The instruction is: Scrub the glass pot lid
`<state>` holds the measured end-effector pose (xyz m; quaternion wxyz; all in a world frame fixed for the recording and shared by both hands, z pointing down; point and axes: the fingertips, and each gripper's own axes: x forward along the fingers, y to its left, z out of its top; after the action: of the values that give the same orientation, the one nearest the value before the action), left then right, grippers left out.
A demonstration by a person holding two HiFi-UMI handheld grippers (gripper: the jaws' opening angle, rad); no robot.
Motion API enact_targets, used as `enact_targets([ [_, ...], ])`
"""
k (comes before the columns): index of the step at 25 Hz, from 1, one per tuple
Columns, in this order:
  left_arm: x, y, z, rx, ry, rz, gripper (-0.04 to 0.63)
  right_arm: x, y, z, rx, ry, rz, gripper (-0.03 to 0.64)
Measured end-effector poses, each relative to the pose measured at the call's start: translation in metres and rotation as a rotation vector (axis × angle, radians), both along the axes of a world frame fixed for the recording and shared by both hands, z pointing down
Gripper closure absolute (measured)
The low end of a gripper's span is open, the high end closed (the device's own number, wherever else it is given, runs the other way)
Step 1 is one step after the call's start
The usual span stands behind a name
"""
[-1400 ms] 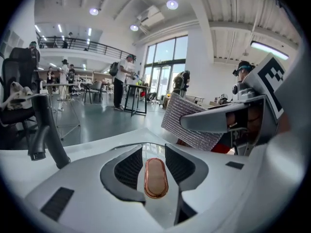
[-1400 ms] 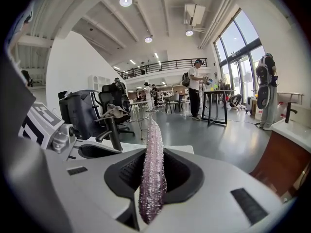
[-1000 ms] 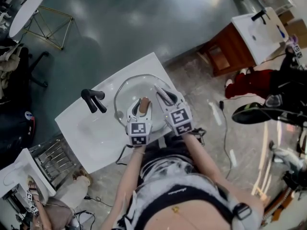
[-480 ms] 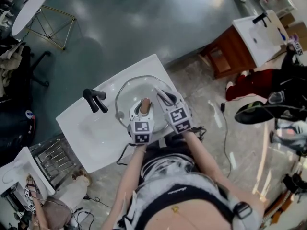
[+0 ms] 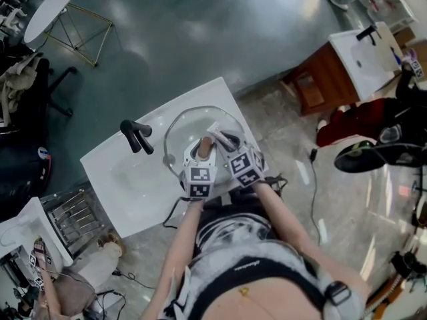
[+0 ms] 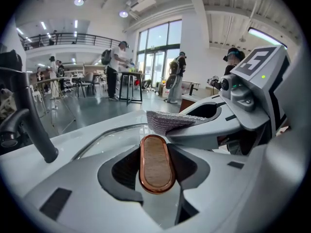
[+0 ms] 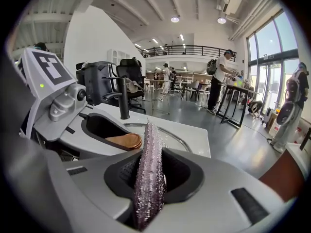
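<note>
A round glass pot lid (image 5: 190, 125) lies on the white sink counter (image 5: 127, 179). Its oval wooden knob with a copper rim (image 6: 155, 164) stands upright between the pads of my left gripper (image 6: 155, 160), which is shut on it. My right gripper (image 7: 149, 178) is shut on a silvery scrubbing pad (image 7: 148, 169), held edge-on. In the head view the two grippers, left (image 5: 202, 149) and right (image 5: 223, 139), sit close together over the lid's near half. The pad (image 6: 174, 121) hovers just right of the knob, over the lid's metal rim (image 6: 109, 136).
A black faucet (image 5: 137, 137) stands at the lid's left on the counter, also seen as the dark faucet (image 6: 29, 118) close by. A wire rack (image 5: 73, 215) sits on the floor at lower left. A second white sink unit (image 5: 363, 52) stands at upper right. People stand far off.
My right gripper has slid the scrubbing pad a little leftward, closer to the knob. The left gripper keeps its hold on the knob in the same place.
</note>
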<state>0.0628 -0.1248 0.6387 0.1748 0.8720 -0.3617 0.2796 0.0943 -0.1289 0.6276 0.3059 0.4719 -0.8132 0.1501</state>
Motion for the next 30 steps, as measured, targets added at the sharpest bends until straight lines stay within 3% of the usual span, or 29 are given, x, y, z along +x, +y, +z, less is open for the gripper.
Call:
enact_targets([
  [6, -0.002, -0.001, -0.001, 0.005, -0.003, -0.003, 0.416, -0.005, 0.002, 0.001, -0.042, -0.033, -0.048, 0.531],
  [10, -0.001, -0.001, 0.000, -0.001, -0.004, -0.002, 0.416, -0.002, 0.003, 0.005, -0.037, 0.014, -0.080, 0.531],
  [13, 0.000, 0.000, 0.000, 0.000, -0.006, -0.003, 0.416, 0.010, -0.001, 0.014, -0.019, 0.080, -0.061, 0.529],
  [18, 0.001, -0.001, 0.001, 0.004, -0.010, -0.005, 0.416, 0.020, -0.014, 0.015, -0.046, 0.046, -0.039, 0.529],
  [30, 0.001, 0.000, 0.002, -0.006, -0.013, -0.004, 0.416, 0.022, -0.038, 0.020, -0.044, 0.077, -0.051, 0.526],
])
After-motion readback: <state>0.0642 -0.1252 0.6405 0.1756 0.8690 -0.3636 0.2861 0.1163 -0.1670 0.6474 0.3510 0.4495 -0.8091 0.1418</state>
